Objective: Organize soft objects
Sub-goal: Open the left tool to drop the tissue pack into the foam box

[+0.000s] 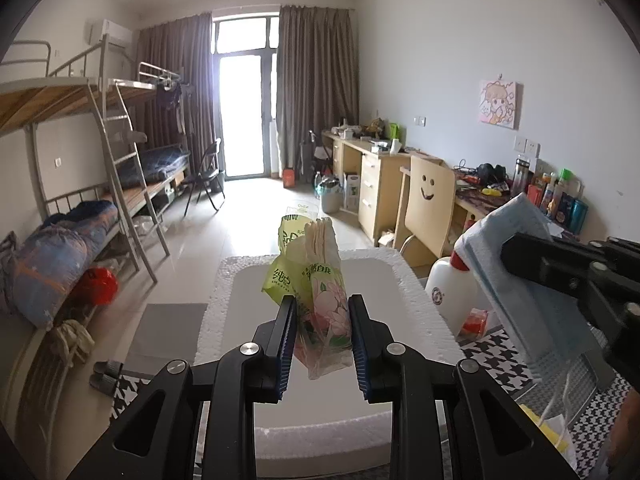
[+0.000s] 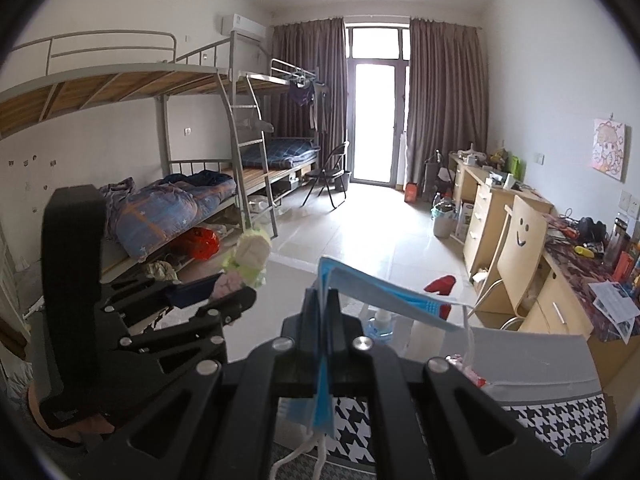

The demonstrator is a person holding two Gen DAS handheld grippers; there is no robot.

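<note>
My left gripper (image 1: pixel 323 334) is shut on a green and pink tissue pack (image 1: pixel 320 280) and holds it upright above a white foam box (image 1: pixel 224 280). The pack also shows in the right wrist view (image 2: pixel 250 256), held by the left gripper (image 2: pixel 224 290). My right gripper (image 2: pixel 323 300) is shut on a stack of blue face masks (image 2: pixel 384 292), their ear loops hanging below. In the left wrist view the masks (image 1: pixel 516 248) and the right gripper (image 1: pixel 560 268) are at the right, level with the foam box.
A black and white houndstooth cloth (image 2: pixel 552 424) covers the table. A white bottle with a red cap (image 1: pixel 448 284) stands right of the foam box. A smiley-face chair (image 1: pixel 428 208), desks and bunk beds (image 2: pixel 160 152) lie beyond.
</note>
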